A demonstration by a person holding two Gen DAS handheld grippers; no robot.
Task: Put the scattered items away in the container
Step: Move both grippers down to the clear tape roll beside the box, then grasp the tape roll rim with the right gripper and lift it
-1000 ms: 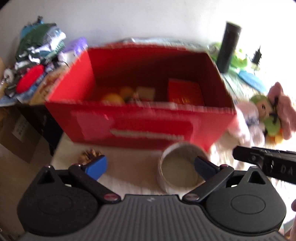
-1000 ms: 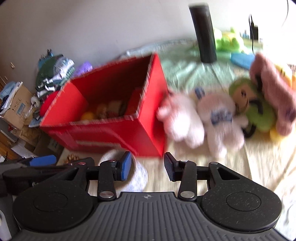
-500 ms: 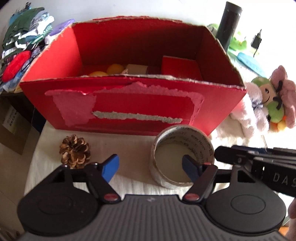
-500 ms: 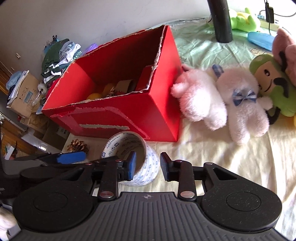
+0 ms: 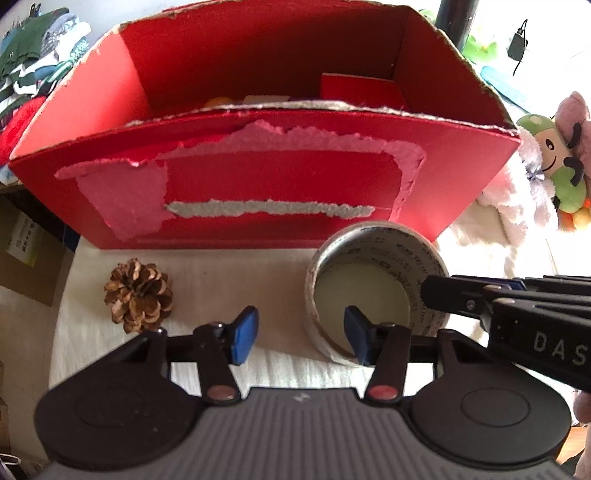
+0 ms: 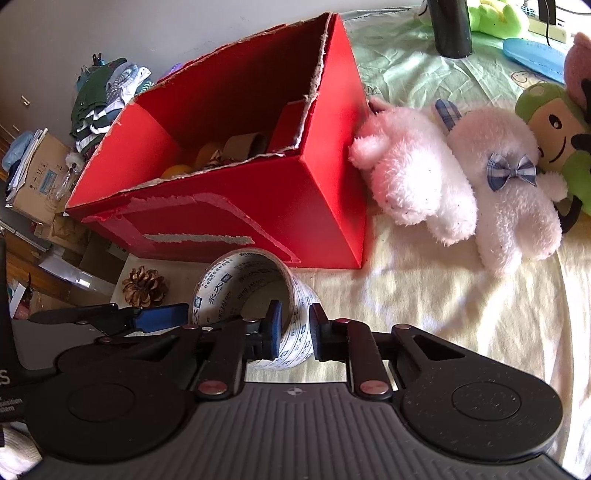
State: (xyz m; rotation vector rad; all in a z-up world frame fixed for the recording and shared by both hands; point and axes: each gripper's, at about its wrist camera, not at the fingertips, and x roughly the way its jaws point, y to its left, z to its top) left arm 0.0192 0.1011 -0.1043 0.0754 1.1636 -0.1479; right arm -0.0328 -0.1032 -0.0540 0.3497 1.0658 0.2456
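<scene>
A roll of printed packing tape (image 5: pixel 373 258) (image 6: pixel 258 273) lies on the cloth in front of the red cardboard box (image 5: pixel 258 192) (image 6: pixel 258 206). A pine cone (image 5: pixel 138 299) (image 6: pixel 144 286) sits left of the roll. My right gripper (image 6: pixel 296 332) is closing on the roll's near wall, one pad inside the ring and one outside, both touching it. My left gripper (image 5: pixel 301 339) is also closing. Its right finger (image 5: pixel 358 339) is inside the ring and its left finger (image 5: pixel 243 338) stands clear outside, so the pads do not press. Oranges and small boxes lie in the red box.
White plush toys (image 6: pixel 461 184) and a green plush (image 6: pixel 554 136) lie right of the box on the yellow sheet. A black cylinder (image 6: pixel 450 26) stands behind. Folded clothes (image 6: pixel 107 99) and cardboard boxes (image 6: pixel 37 177) are beyond the surface's left edge.
Both grippers have come down closer to the tape roll and their jaws have narrowed. The right pads now straddle and touch the roll's wall. The left gripper's right finger has entered the ring.
</scene>
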